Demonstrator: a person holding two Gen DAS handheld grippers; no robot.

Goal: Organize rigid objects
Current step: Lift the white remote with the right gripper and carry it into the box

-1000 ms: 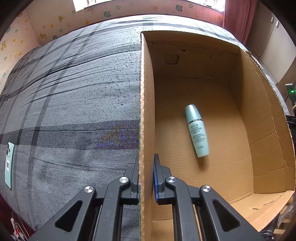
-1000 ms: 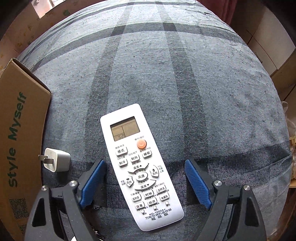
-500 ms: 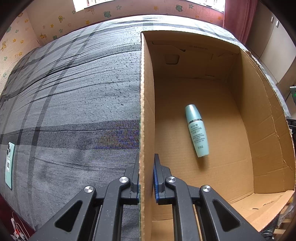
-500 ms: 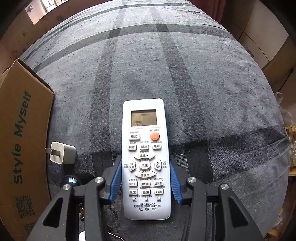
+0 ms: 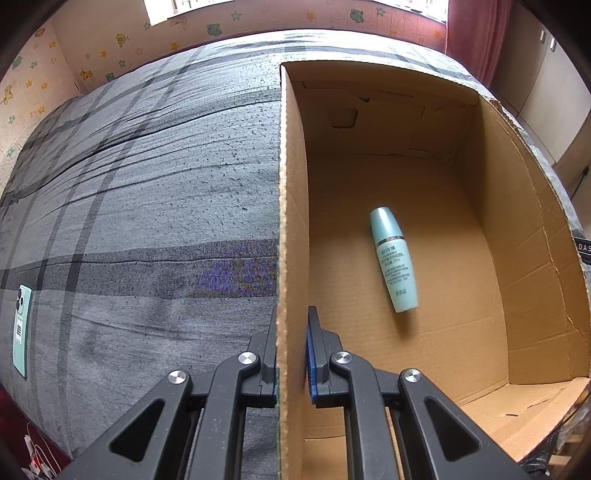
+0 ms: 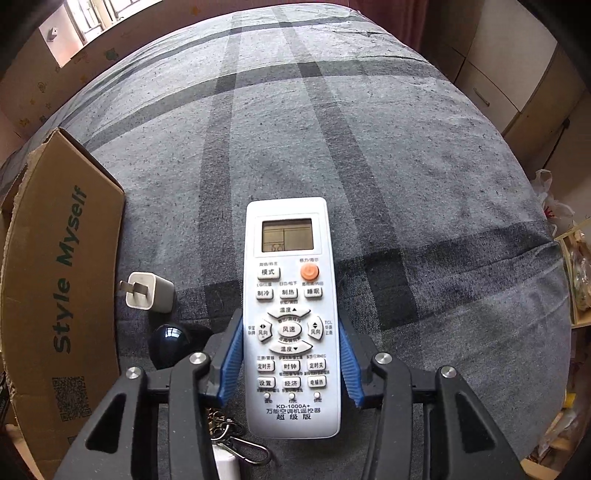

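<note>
Left gripper (image 5: pixel 291 354) at bottom centre, pads clamped on near side wall of cardboard box (image 5: pixel 291 229), one finger outside, one inside. Box open-topped, fills right half of frame. Teal bottle (image 5: pixel 393 260) lies on box floor, cap toward top of frame, slightly tilted. Grey plaid bedcover (image 5: pixel 147 206) fills left half. Green phone (image 5: pixel 21 330) lies at left edge, camera end up. Patterned wall, window strip along top.

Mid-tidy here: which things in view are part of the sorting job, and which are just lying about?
Job:
- remote, gripped in right claw
- cardboard box, wall pinched by left claw
- teal bottle, boxed
- charger plug
- keyring
- phone

Lying about:
- plaid bedcover
- curtain
</note>
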